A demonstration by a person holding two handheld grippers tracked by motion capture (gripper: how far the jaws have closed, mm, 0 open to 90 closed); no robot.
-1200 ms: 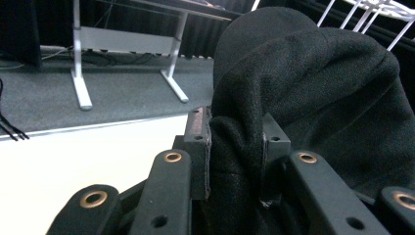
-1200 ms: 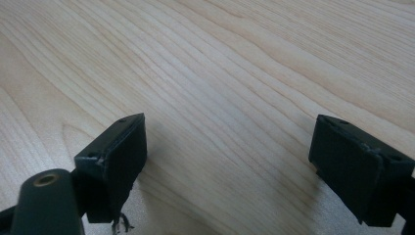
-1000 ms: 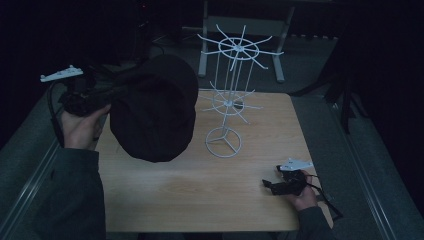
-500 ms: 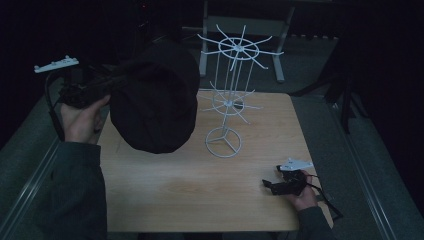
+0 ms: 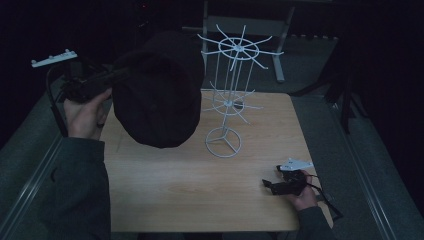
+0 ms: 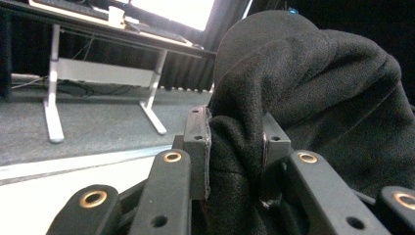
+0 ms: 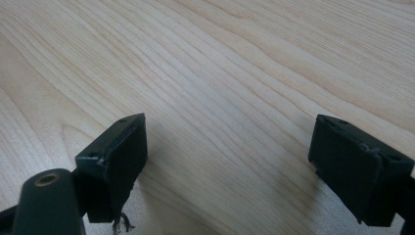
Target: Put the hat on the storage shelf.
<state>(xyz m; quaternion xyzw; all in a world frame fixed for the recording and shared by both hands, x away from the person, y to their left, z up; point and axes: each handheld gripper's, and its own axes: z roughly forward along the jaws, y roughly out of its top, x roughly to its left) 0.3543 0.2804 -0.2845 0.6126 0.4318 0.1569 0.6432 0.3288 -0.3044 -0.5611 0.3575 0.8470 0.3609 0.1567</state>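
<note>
A black fleece hat (image 5: 159, 92) hangs in the air over the table's left side, just left of a white wire rack (image 5: 227, 90) with spoke arms at two levels. My left gripper (image 5: 117, 76) is shut on the hat's edge; in the left gripper view the black fabric (image 6: 293, 93) is pinched at the left gripper (image 6: 235, 147), between its two jaws. My right gripper (image 5: 270, 186) rests low at the table's front right, held by a hand. In the right gripper view the right gripper (image 7: 227, 147) stands wide open over bare wood.
The wooden table (image 5: 165, 195) has grey carpet around it. A white-legged desk (image 6: 54, 103) stands behind the table on the carpet. The rack's round base (image 5: 223, 142) sits mid-table, close to the hat's lower edge.
My left gripper has lifted the hat higher and a little toward the rack's top. The right gripper has stayed in place.
</note>
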